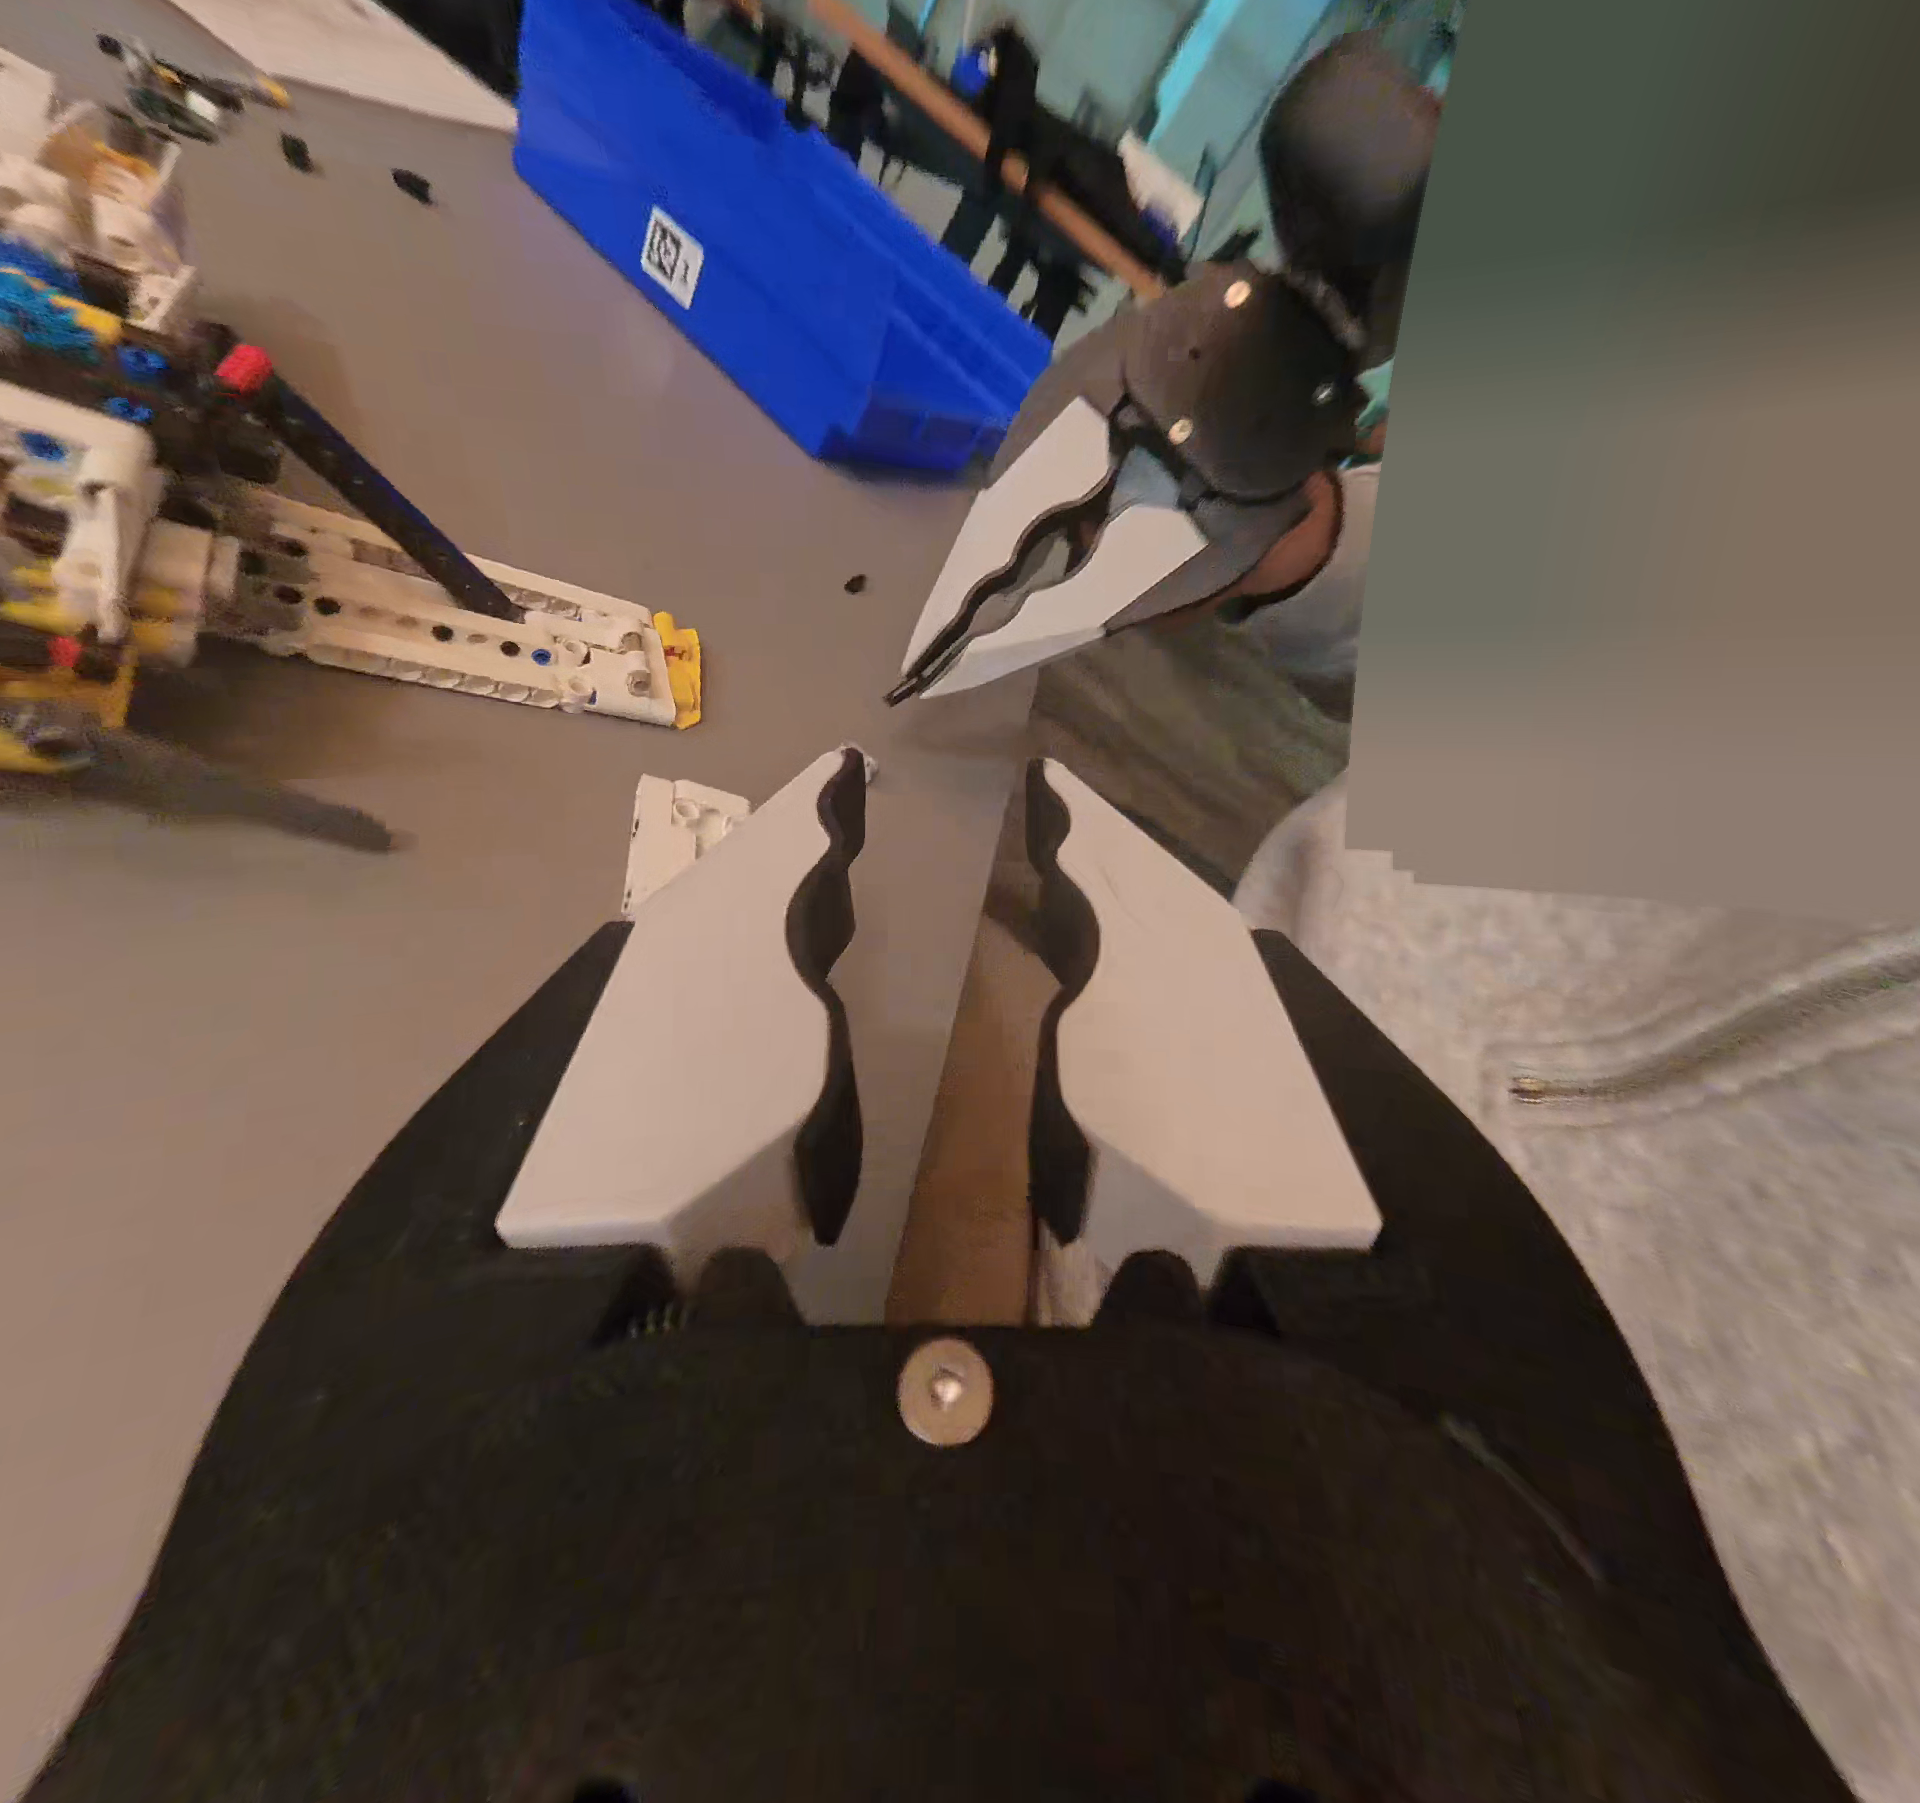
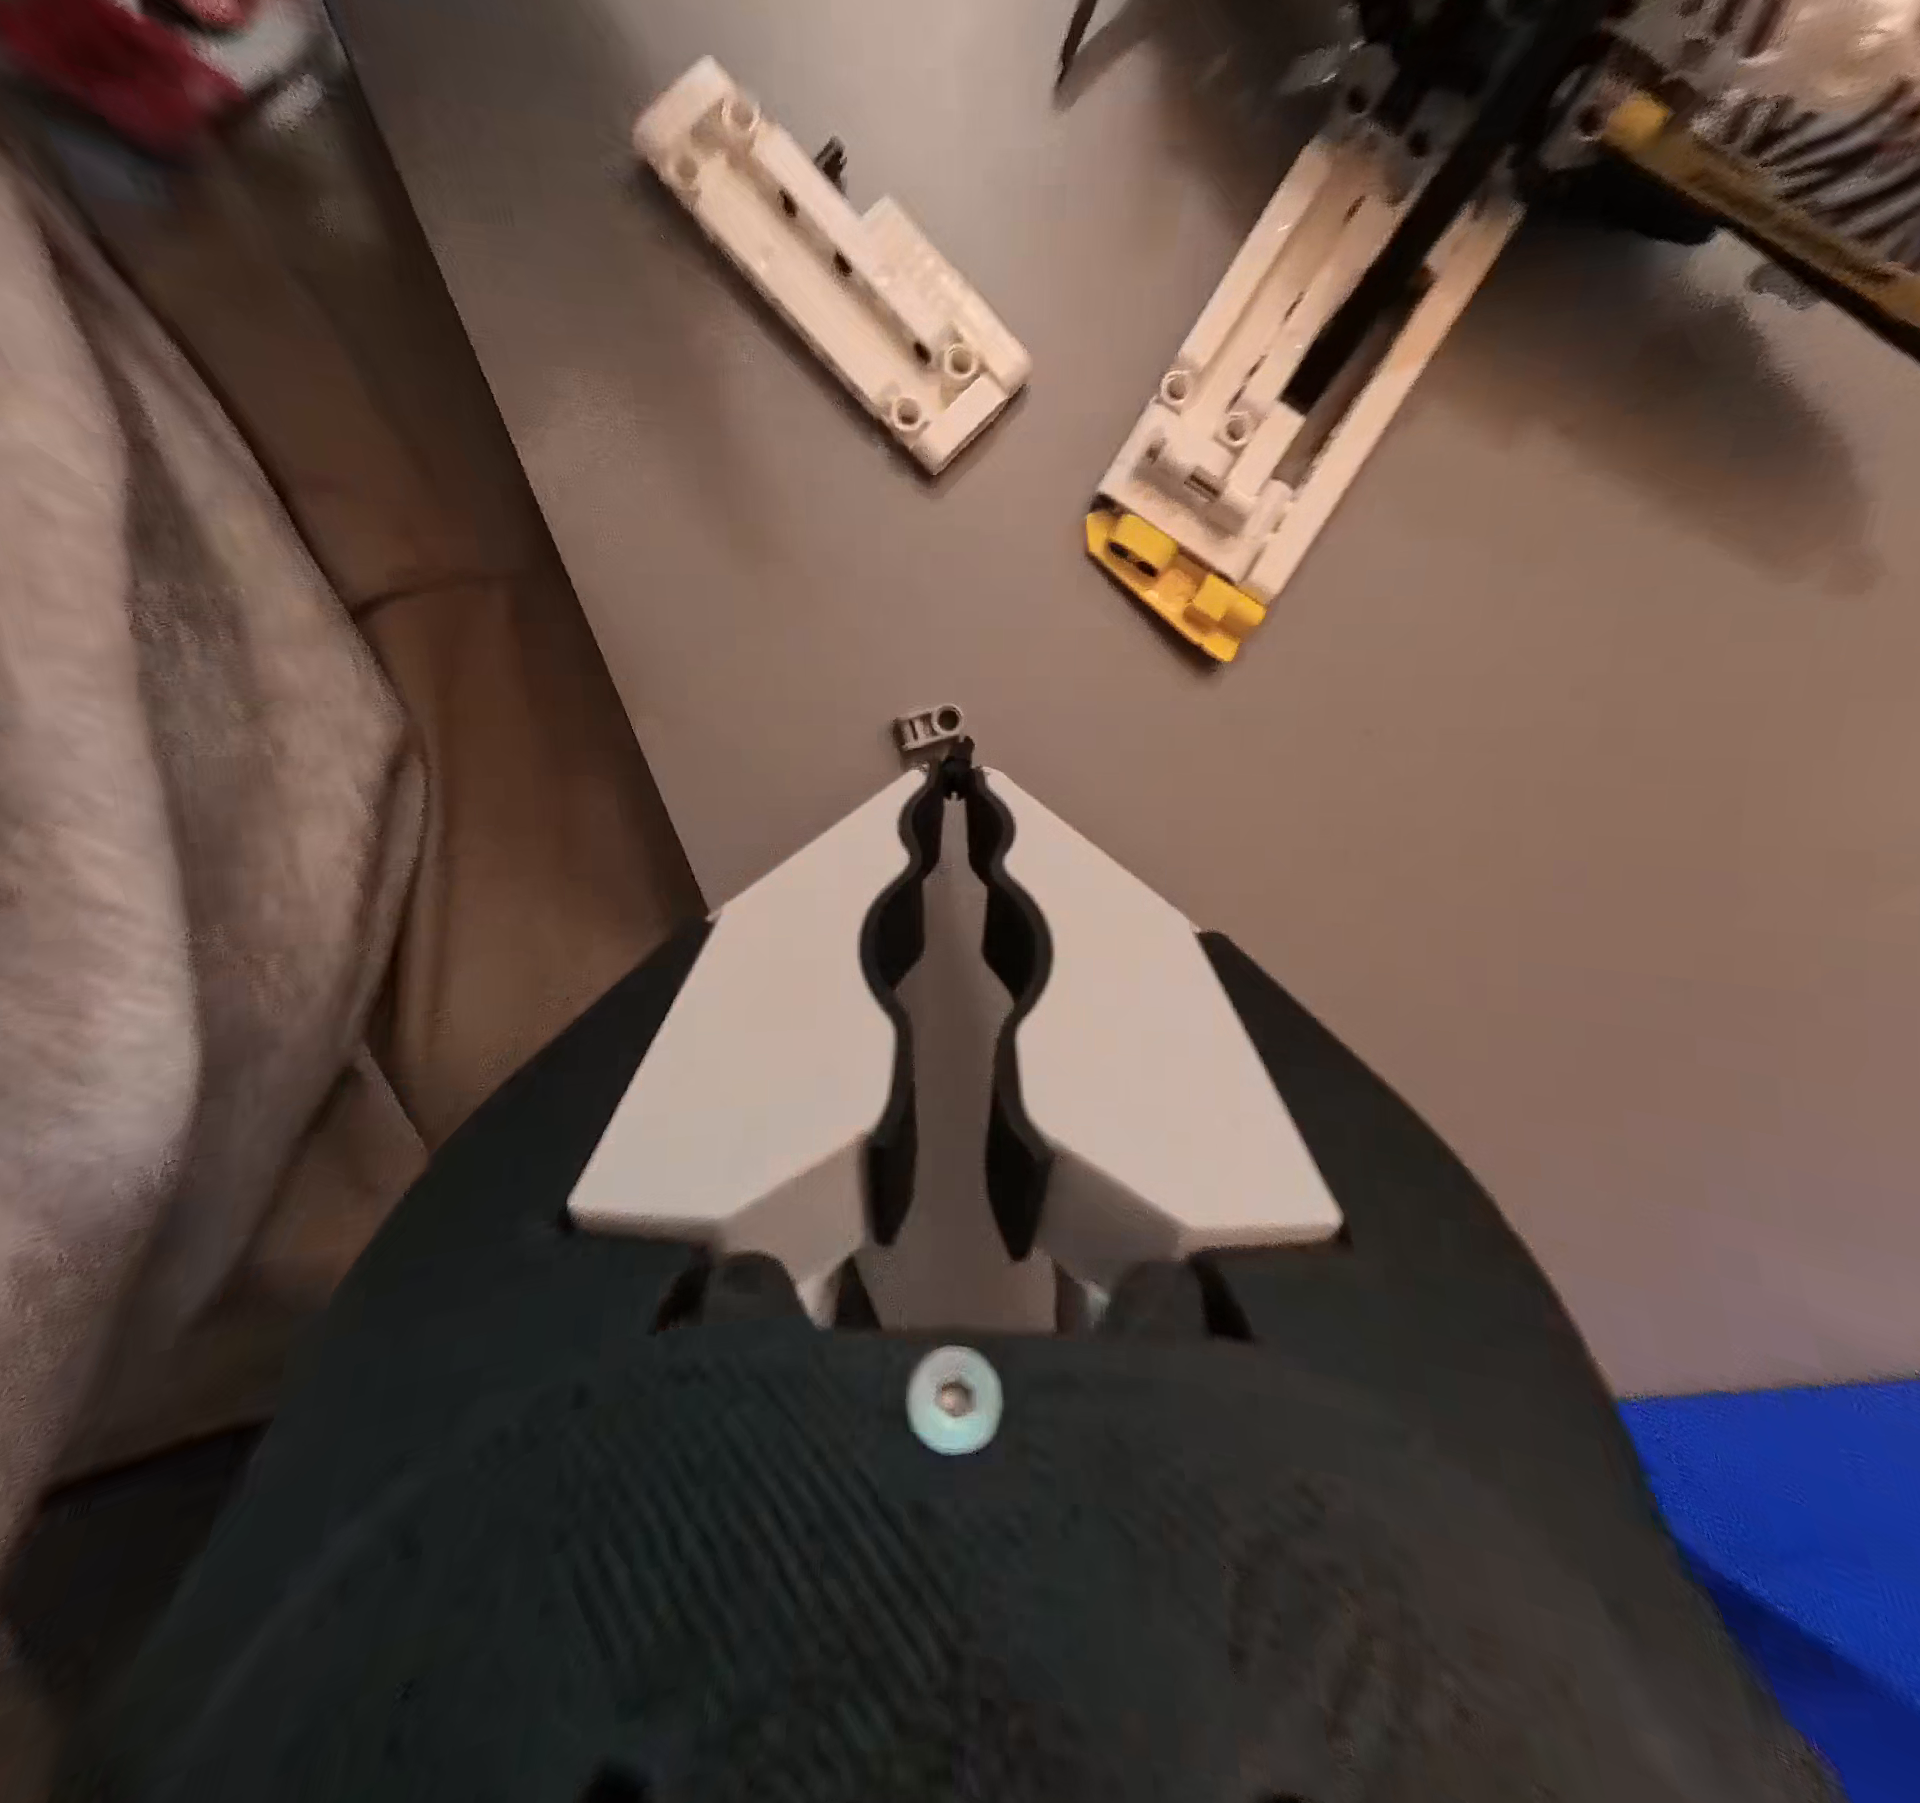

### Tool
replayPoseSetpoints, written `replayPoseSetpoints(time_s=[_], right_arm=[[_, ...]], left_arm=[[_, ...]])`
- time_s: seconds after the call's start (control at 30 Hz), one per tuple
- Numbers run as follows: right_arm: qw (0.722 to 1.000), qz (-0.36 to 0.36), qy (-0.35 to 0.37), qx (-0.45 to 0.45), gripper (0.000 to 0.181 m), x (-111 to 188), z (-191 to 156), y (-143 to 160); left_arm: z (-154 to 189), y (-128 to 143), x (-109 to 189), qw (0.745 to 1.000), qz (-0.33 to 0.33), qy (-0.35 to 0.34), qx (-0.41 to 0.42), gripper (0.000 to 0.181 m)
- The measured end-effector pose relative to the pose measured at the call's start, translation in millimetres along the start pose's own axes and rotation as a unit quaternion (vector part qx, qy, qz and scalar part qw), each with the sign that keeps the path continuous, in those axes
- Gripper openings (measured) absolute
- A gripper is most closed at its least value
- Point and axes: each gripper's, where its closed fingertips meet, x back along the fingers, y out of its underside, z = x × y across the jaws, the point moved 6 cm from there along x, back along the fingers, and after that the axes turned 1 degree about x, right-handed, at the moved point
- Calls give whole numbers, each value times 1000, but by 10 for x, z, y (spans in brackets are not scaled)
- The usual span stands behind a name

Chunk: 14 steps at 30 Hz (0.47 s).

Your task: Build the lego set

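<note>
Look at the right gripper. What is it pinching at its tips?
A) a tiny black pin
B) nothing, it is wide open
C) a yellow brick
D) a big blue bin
A: the right gripper has its tips closed on a tiny black pin, just short of a small grey connector lying on the table.

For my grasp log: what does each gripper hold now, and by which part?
Right gripper: shut on a tiny black plastic pin, pinched at its fingertips; which part cannot be told. Left gripper: open, holding nothing.
</note>
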Motion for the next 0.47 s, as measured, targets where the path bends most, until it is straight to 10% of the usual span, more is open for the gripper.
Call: replayPoseSetpoints(time_s=[0.47], right_arm=[[978,-200,-38,41,2,-235,1,-185]], left_arm=[[-56,37,648,987,157,18,23,28]])
